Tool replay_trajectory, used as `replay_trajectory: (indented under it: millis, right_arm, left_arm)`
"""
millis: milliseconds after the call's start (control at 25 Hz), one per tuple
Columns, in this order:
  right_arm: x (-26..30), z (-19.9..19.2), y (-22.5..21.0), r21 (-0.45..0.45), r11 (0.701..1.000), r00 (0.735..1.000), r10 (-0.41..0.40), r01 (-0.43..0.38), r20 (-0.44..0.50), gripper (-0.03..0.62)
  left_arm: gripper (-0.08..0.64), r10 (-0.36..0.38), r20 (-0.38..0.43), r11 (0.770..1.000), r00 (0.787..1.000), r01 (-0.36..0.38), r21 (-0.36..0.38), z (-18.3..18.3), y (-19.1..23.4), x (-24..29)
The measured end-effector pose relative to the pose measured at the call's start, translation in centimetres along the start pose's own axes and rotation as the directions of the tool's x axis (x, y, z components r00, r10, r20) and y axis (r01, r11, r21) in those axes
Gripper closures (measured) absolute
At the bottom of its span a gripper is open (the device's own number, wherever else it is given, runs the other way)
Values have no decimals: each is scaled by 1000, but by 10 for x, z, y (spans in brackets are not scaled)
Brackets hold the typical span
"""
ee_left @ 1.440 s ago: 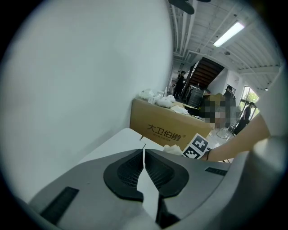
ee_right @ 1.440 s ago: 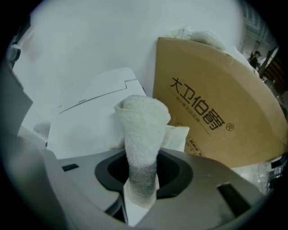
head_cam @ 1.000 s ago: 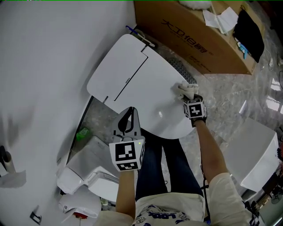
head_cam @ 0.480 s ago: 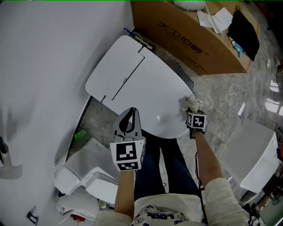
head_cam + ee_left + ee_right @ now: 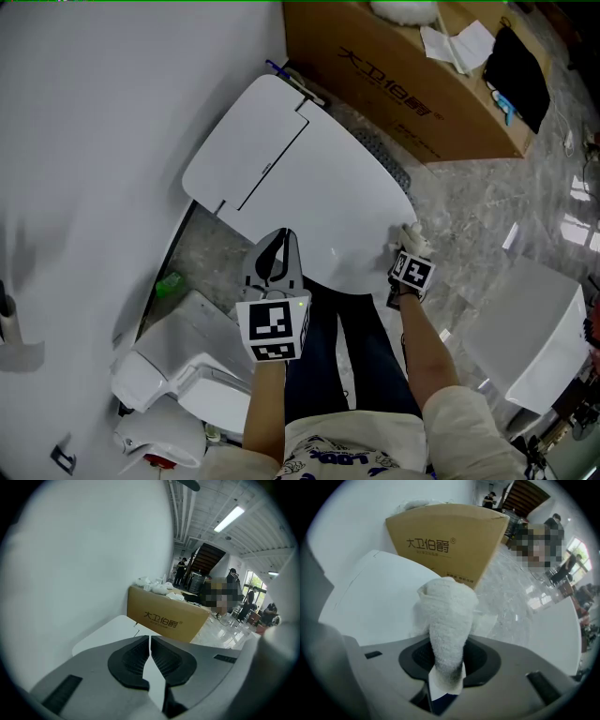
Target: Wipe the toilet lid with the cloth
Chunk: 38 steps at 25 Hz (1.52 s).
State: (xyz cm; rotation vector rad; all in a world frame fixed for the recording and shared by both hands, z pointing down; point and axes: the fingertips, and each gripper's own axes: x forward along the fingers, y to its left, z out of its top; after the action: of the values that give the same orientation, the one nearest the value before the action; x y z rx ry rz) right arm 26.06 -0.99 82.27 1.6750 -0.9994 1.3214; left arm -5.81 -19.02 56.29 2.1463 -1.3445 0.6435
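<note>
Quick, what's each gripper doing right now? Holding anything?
Left gripper: jaws shut, nothing between them.
Right gripper: jaws shut on the white cloth.

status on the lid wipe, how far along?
Done: the cloth is picked up, clamped in the right gripper. In hand: the cloth sits at the toilet lid's near right edge. Left: coverage can't be judged, since the lid shows no wipe marks. The left gripper is shut and empty, over the lid's front.
</note>
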Motion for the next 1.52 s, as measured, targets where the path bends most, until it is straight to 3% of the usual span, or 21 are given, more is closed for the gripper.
replay_trajectory:
  millis: [160,360,520,960,1520]
  right_arm:
    - [-4,-21,0,188,981,998,-48,56,-45,474]
    - [-8,-41,11,410,903,989,-83,125,-120,474]
    - [-13,-47,30,489,857,982,-88,160,-167,479]
    - [-16,-20,108,432,896,989,-38,97,-143,482]
    - [-18,39,236,281,953,989,137,-114,-64,482]
  left_arm:
    - [545,0,4,1000,1000,0,-11,-1,-1,-1]
    - [545,0,7,1000,1000,0,-24,-2,0,-1]
    - [545,3,8,999,1000,-3,-35,-3,5,-4]
    - [545,31,4,998,1000,-31,-62,-4,34,-5]
    - [545,89,0,991,996,-88,-105,-7,81,-12]
